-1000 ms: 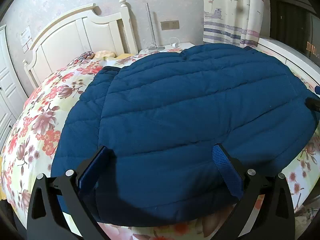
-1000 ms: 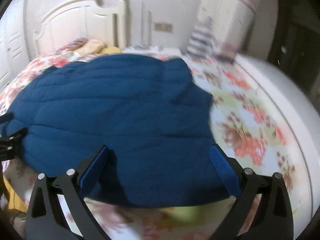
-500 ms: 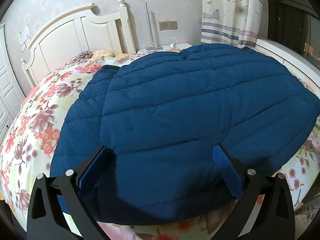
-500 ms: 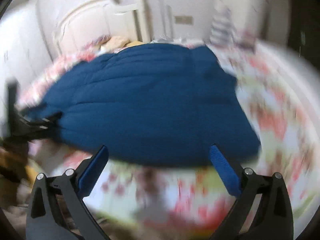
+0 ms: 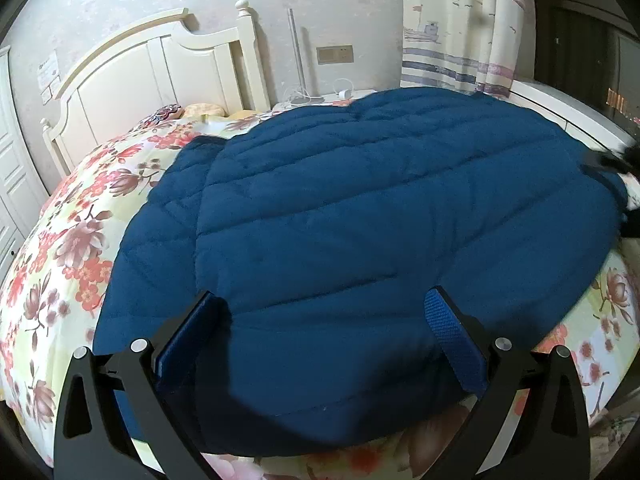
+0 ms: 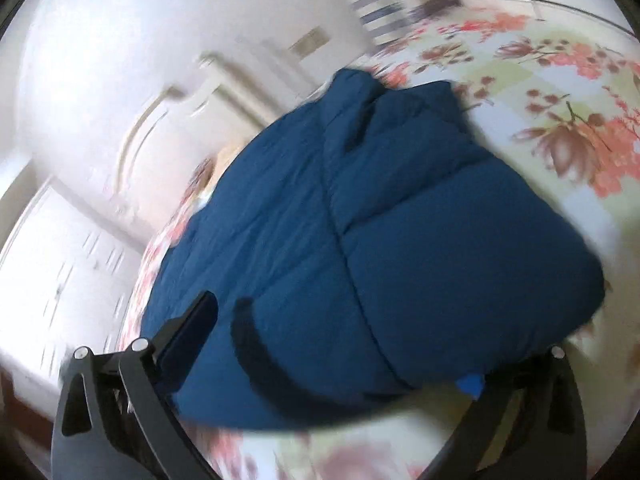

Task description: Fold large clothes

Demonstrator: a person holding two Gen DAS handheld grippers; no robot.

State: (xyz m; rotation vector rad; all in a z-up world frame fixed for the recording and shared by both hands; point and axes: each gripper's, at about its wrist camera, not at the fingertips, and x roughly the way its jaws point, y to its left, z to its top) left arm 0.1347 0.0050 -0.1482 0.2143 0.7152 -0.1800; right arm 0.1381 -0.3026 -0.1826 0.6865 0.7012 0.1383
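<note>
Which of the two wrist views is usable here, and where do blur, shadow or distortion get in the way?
Left wrist view: sharp; the blue quilted jacket and floral bedspread read clearly, with fisheye bending at the edges and shadow under the open left gripper. Right wrist view: heavy motion blur and tilt, washed-out headboard; the jacket's hem hides one pad of the right gripper.

— What is the blue jacket (image 5: 360, 216) made of?
— Quilted cloth, matt and soft-looking, stitched in puffy bands.
— And the bedspread (image 5: 80, 240) under it?
— Smooth printed cloth with a floral pattern.
— The headboard (image 5: 160, 76)?
— Cream-painted wood, by the look of it, with a faint sheen.
— The left gripper (image 5: 324, 332)?
— Matt black plastic arms, textured blue pads (image 5: 452, 336), shiny metal screws. The curtain (image 5: 460, 24) is thin printed cloth.
</note>
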